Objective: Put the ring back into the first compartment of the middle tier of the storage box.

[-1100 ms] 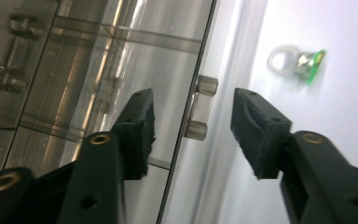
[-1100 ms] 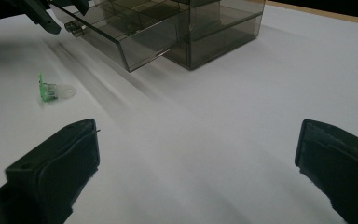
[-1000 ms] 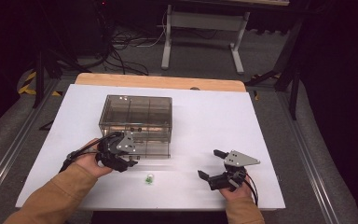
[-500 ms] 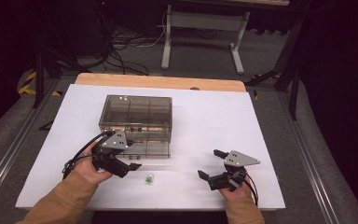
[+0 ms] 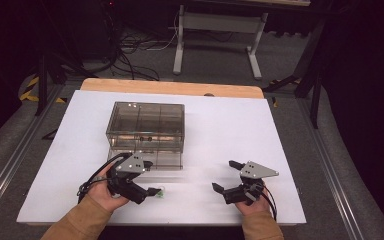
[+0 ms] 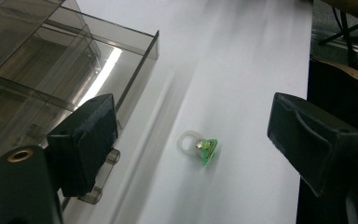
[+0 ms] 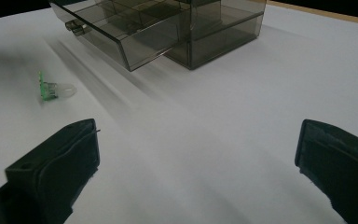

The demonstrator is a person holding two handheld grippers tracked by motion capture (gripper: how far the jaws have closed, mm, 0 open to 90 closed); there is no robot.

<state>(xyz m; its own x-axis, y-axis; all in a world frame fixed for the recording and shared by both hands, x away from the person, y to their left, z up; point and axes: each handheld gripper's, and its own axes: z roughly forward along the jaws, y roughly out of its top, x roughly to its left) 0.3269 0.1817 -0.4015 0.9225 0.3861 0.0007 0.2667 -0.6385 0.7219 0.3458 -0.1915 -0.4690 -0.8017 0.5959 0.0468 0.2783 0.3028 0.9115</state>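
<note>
— Smoky plastic drawer box sits at your worktop's centre; what's at six o'clock from it?
— Your left tool, beside the ring.
— Left gripper view?
— Jaws wide, ring between.
— Right gripper view?
— Your right tool gapes; ring at ten o'clock.

overhead forward-down, claw views low, near

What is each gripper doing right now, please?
Left gripper: open, holding nothing; the green ring lies on the table between its jaws.
Right gripper: open, empty.
</note>
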